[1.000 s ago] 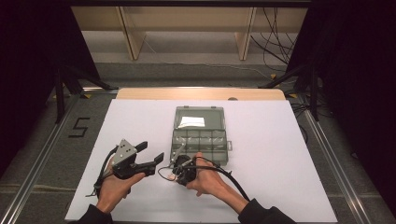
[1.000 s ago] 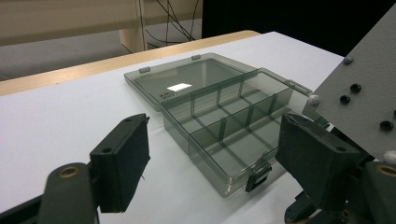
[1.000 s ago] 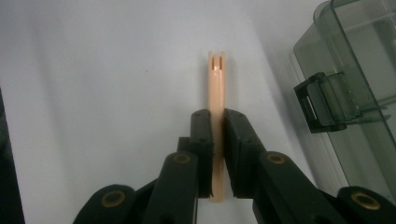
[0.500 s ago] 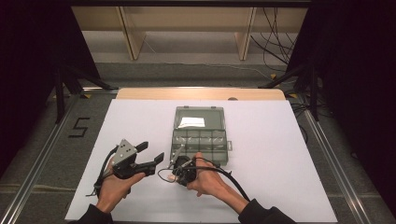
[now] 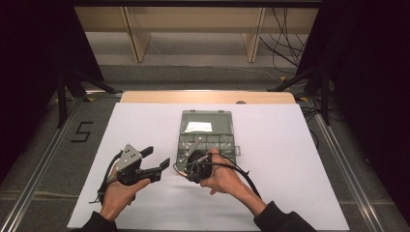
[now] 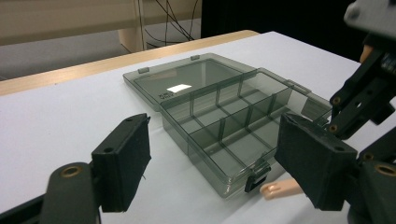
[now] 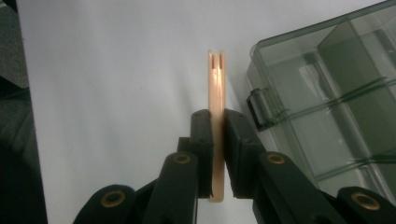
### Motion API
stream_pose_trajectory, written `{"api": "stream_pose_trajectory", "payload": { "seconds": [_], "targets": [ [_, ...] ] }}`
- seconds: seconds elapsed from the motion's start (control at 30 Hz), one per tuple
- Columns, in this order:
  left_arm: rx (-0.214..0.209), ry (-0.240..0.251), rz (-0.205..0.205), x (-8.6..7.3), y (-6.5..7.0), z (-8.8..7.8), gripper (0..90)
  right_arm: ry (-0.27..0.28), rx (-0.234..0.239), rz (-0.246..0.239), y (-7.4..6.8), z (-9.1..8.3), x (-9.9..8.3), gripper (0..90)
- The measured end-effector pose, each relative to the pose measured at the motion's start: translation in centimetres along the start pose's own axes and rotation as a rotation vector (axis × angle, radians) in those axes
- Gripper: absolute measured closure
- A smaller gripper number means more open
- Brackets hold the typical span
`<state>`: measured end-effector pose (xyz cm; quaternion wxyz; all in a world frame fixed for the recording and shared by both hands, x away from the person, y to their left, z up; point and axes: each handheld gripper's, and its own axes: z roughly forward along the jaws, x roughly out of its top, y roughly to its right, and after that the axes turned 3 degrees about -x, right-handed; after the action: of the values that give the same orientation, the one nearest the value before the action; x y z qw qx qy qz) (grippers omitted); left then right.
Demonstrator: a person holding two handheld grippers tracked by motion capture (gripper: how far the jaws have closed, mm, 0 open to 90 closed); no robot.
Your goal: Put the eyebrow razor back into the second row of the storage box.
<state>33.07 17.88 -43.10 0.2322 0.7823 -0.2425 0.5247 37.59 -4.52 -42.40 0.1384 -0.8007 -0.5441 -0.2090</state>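
Pinching a thin peach plastic strip (image 7: 216, 93) edge-on, the right claw (image 7: 216, 154) poises it beside the open smoky-grey compartment box (image 7: 336, 93) for insertion; the left claw (image 6: 219, 163) waits wide, empty.

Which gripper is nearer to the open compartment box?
Right. The right gripper is at the compartment box's near front corner, holding a peach clip. The left gripper hovers apart, farther left.

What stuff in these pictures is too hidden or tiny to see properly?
- Peach clip: right gripper view, its lower part is pinched between the right tongs.
- Same clip, high view: too small, hidden by the hand.
- White label in the box lid: high view, print too small.
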Motion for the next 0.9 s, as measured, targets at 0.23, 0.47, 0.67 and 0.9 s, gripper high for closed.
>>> {"api": "stream_pose_trajectory", "payload": {
  "seconds": [0.23,0.47,0.67,0.9],
  "targets": [
    [0.001,0.001,0.000,0.0,0.0,0.0,24.9,0.036,-0.013,0.009,1.0,-2.0,-0.1,82.2],
    [0.001,0.002,-0.001,0.0,0.0,0.0,24.5,0.080,-0.039,0.022,2.3,-4.0,-0.5,82.2],
    [0.000,0.002,-0.003,0.0,0.1,0.0,24.3,0.104,-0.074,0.028,3.3,-4.9,-0.8,82.2],
    [0.000,0.003,-0.003,0.0,0.1,0.0,24.2,0.100,-0.101,0.049,4.6,-5.3,-1.5,82.2]
  ]
}}
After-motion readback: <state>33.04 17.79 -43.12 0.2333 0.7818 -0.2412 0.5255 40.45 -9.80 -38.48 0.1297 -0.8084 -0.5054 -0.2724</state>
